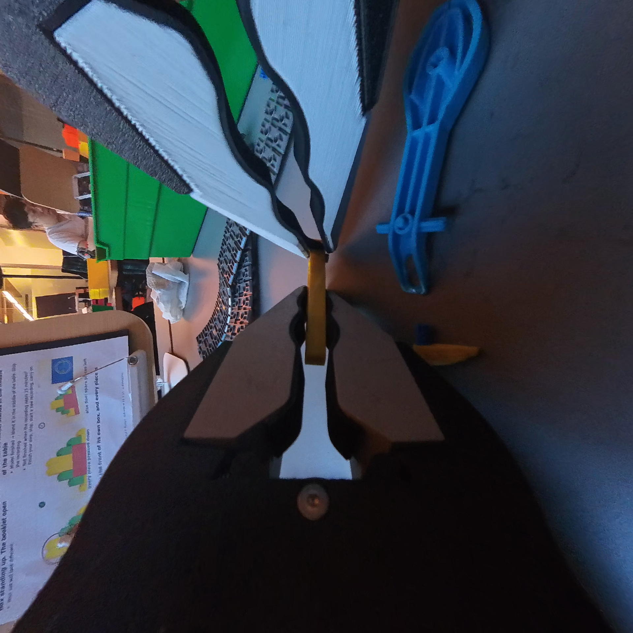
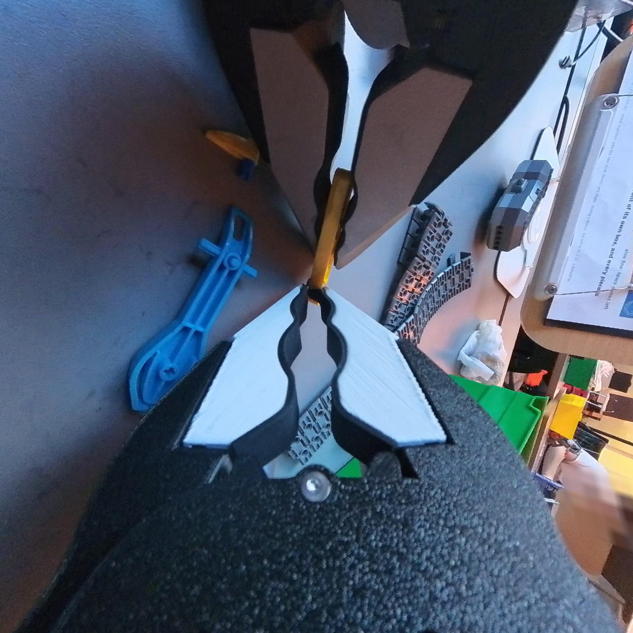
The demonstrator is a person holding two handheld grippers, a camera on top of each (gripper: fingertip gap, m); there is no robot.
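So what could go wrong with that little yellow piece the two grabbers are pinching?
1. The right gripper catches only the very end of the yellow piece with its fingertips, so it could slip off there.
2. The left gripper is clamped on the same piece; pulling or twisting against each other might bend it or snap it free.
3. If it drops, it could land on the table near the blue plastic tool and bounce away.
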